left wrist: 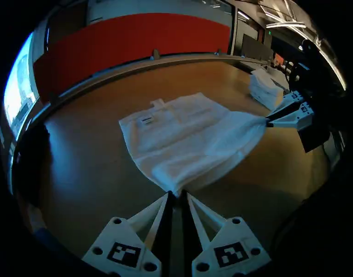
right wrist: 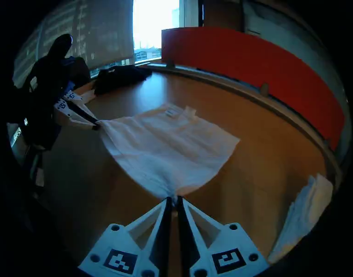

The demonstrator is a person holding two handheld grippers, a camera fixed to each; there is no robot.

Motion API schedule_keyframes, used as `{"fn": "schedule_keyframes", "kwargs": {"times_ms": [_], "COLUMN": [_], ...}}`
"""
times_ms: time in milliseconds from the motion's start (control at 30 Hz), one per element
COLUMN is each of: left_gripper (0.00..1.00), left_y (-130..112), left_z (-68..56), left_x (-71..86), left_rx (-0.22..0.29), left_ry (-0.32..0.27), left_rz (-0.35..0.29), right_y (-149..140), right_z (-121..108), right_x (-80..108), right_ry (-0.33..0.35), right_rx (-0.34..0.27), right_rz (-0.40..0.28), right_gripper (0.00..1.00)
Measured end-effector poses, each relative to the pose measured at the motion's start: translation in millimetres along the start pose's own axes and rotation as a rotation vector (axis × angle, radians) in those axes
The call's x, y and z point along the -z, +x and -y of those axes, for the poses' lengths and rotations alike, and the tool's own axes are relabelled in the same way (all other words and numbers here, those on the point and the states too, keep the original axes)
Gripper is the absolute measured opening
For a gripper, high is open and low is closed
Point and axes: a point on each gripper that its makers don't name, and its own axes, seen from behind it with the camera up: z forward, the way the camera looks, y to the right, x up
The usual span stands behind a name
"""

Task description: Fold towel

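Observation:
A white towel lies partly folded on the wooden table, a small label showing near its far edge. My left gripper is shut on the towel's near corner. My right gripper pinches another corner at the right of the left gripper view, lifting that edge off the table. In the right gripper view the towel spreads out ahead, my right gripper shut on its near corner. The left gripper grips the far left corner there, held by a person in dark clothes.
A stack of folded white towels sits at the table's far right; the stack of towels appears at lower right in the right gripper view. A dark bundle lies near the window. A red panel runs behind the table's raised rim.

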Motion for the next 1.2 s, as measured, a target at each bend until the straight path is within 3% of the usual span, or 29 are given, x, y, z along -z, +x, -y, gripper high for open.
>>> {"fn": "schedule_keyframes", "kwargs": {"times_ms": [500, 1200], "left_gripper": [0.13, 0.13], "left_y": [27, 43], "left_z": [-10.3, -25.6], "left_x": [39.7, 79.3], "left_rx": [0.028, 0.050], "left_ry": [-0.005, -0.027], "left_rz": [-0.032, -0.042], "right_y": [41, 65], "right_z": [-5, -4], "right_x": [32.2, 70.0], "right_ry": [-0.025, -0.044], "right_rx": [-0.003, 0.022], "right_rz": [-0.064, -0.110], "right_gripper": [0.09, 0.09]}}
